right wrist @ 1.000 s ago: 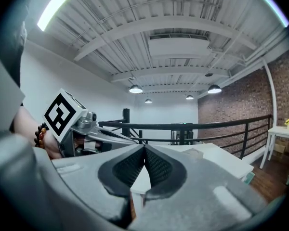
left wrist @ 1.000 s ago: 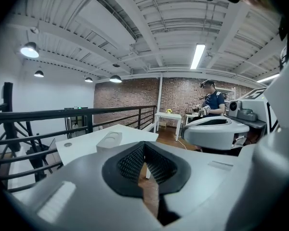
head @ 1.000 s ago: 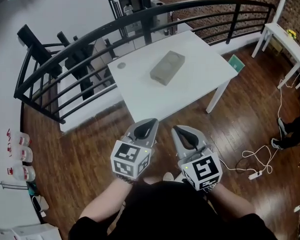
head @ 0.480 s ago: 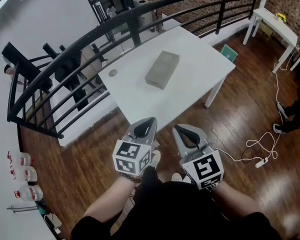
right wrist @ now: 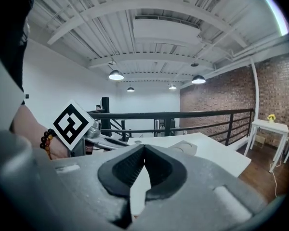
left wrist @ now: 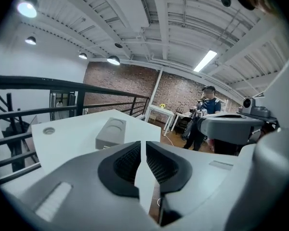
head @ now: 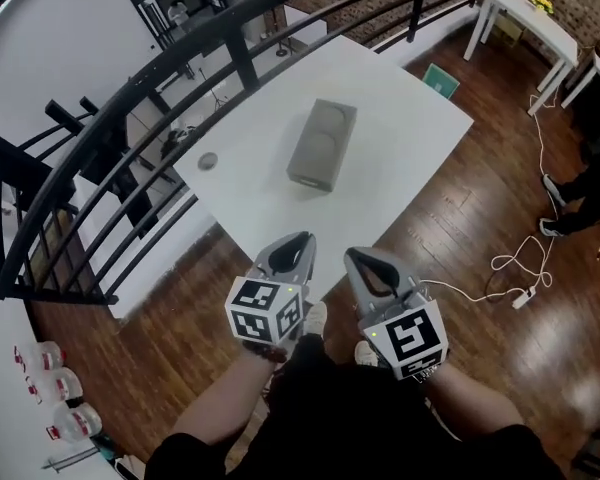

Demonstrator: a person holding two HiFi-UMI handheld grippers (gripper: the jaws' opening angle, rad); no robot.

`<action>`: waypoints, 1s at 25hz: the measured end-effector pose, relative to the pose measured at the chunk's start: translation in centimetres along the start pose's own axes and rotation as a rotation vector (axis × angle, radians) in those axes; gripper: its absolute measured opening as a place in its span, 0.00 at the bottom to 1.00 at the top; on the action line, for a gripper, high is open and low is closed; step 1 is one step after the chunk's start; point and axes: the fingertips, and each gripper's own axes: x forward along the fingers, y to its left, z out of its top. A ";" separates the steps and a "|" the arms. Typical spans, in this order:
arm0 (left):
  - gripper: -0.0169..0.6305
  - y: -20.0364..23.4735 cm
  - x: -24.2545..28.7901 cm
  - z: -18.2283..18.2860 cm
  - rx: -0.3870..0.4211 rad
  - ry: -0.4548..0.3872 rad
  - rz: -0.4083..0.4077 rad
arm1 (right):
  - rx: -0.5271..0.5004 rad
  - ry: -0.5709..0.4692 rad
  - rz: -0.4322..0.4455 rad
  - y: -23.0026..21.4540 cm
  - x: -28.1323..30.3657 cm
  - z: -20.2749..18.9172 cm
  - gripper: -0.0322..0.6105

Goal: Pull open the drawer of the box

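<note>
The white table [head: 405, 133] and box [head: 322, 145] now sit closer to us; our left gripper [head: 302, 239] has just been opening its jaws to a narrow, empty gap, and our right gripper [head: 353, 255] has its jaws pressed together.

Wood floor [head: 160, 368], black railing [right wrist: 183, 113], brick wall [right wrist: 221, 95]

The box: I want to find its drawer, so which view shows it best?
The head view: the whole box lies unobstructed on the white table. The left gripper view shows it small and low; the right gripper view only its top behind the jaws.
</note>
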 end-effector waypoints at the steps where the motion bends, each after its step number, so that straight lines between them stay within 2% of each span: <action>1: 0.09 0.8 0.6 0.0 -0.023 0.008 -0.015 | 0.000 0.005 -0.007 -0.1 0.9 0.1 0.04; 7: 0.15 4.7 4.5 -1.5 -0.225 0.063 -0.118 | 0.021 0.056 -0.064 -0.8 4.8 -0.6 0.04; 11: 0.15 7.7 7.2 -3.1 -0.364 0.104 -0.149 | 0.030 0.084 -0.101 -1.4 7.0 -1.1 0.04; 17: 0.15 10.9 10.6 -5.1 -0.501 0.158 -0.166 | 0.078 0.146 -0.153 -2.4 9.2 -3.1 0.04; 25: 0.18 12.7 14.1 -6.9 -0.696 0.206 -0.205 | 0.113 0.197 -0.166 -3.0 11.9 -4.8 0.04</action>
